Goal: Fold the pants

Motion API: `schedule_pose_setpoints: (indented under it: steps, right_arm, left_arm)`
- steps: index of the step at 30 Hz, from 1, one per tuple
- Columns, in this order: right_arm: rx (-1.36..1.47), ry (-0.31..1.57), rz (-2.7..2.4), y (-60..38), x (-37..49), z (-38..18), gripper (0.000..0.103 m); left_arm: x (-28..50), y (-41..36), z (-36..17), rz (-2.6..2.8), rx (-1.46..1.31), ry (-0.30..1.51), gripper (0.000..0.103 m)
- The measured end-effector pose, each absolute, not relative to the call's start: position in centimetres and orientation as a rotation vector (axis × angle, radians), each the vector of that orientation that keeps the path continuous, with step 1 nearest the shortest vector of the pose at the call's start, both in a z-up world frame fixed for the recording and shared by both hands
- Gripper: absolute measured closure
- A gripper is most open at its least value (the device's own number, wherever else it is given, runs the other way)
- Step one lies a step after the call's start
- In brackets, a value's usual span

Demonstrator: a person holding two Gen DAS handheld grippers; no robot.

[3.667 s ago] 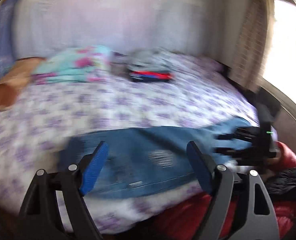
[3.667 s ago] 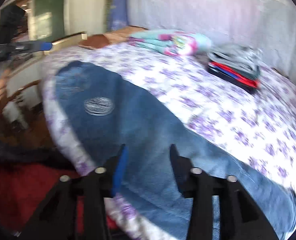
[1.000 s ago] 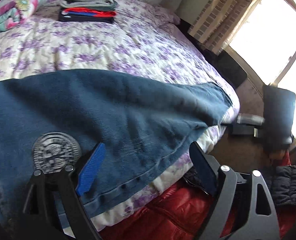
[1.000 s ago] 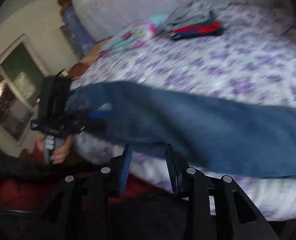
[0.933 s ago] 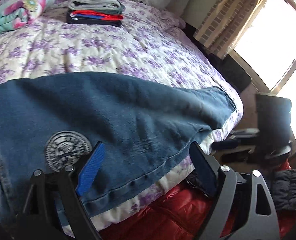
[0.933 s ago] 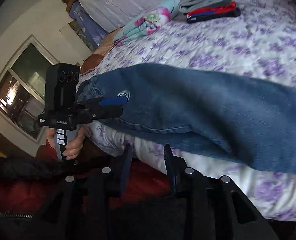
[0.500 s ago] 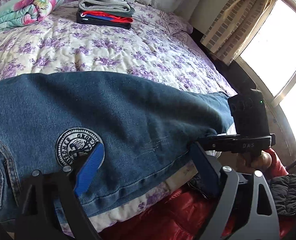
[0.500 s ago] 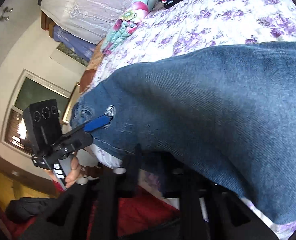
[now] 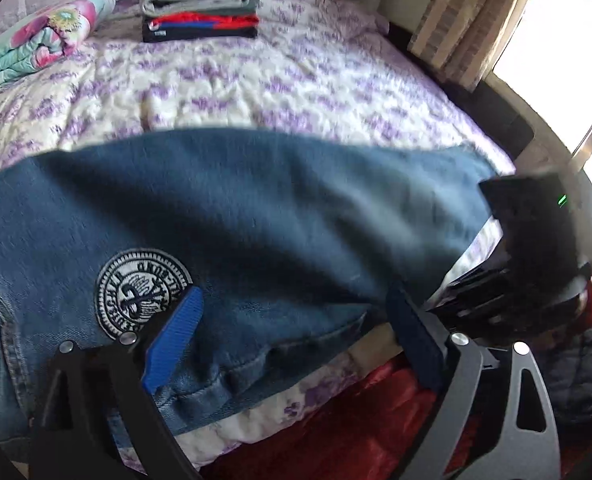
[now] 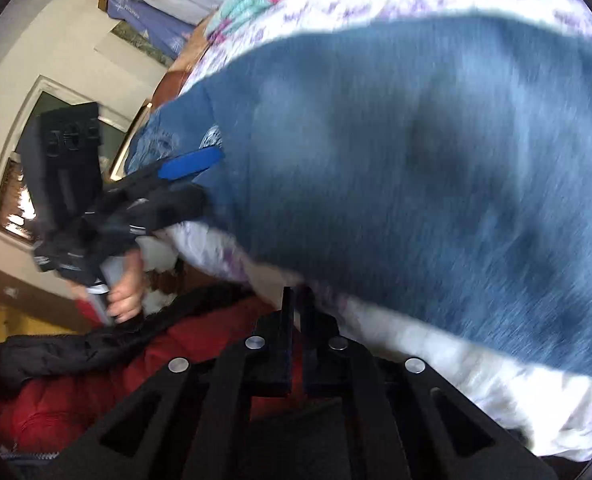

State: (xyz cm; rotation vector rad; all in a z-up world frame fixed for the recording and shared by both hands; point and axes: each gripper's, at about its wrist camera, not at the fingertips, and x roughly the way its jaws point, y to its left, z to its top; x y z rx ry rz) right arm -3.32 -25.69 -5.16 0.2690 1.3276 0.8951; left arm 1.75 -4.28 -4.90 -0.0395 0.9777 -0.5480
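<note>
Purple-flowered bedding covers the bed (image 9: 304,80), and the pants (image 9: 256,216), blue jeans, lie stretched across its near edge with a round white embroidered patch (image 9: 142,292) showing near the waist end. The leg end reaches toward the window side of the bed, and part of the denim hangs over the mattress edge.

The left tongs (image 9: 292,336) stand wide apart over the jeans just beside the patch, one blue pad above the denim, the other at the hem edge; they grip nothing. Seen from the right wrist view, these same left tongs (image 10: 192,184) sit at the waist end of the pants (image 10: 416,160).

The right tongs (image 10: 296,308) are drawn almost together, only a thin slit between the fingers, at the bed's edge just below the denim; whether any cloth is pinched there cannot be told, as the view is blurred.

Farther back on the bed rest a stack of folded clothes (image 9: 200,16) and a floral blanket (image 9: 40,40). A red jacket (image 9: 356,432) lies below the mattress edge.
</note>
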Motion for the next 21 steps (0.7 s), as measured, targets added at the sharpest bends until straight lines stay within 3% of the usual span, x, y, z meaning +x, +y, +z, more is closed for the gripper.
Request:
schedule_pose_setpoints:
  steps: [6,7,8,9,14,17,21]
  right_arm:
    - [0.043,1.046,0.903,-26.2,-5.1,2.3,0.094]
    - [-0.044,0.973,0.826,-25.7,-4.8,3.2,0.089]
    - [-0.124,0.931,0.75,-25.1,-4.5,3.5,0.071]
    - [-0.195,0.899,0.681,-24.5,-4.2,3.3,0.061]
    - [-0.391,0.911,0.62,-21.9,-2.7,-0.8,0.06]
    - [-0.368,0.967,0.69,-22.3,-2.1,0.8,0.06]
    - [-0.028,0.982,0.891,-25.2,-0.2,4.7,0.053]
  left_arm:
    - [1.1,-3.7,-4.1,-0.538,-0.044,0.924,0.013]
    - [1.2,-3.5,-4.0,-0.528,-0.047,0.922,0.013]
    - [1.3,-3.1,-4.1,-0.509,-0.038,0.922,0.013]
    - [1.5,-2.7,-4.3,-0.486,-0.026,0.927,0.013]
    - [0.4,-2.4,-5.4,-0.487,0.05,0.931,0.013]
    - [-0.6,-2.1,-5.6,-0.466,0.074,0.943,0.013]
    - [-1.6,-0.7,-4.5,-0.49,-0.017,0.924,0.014]
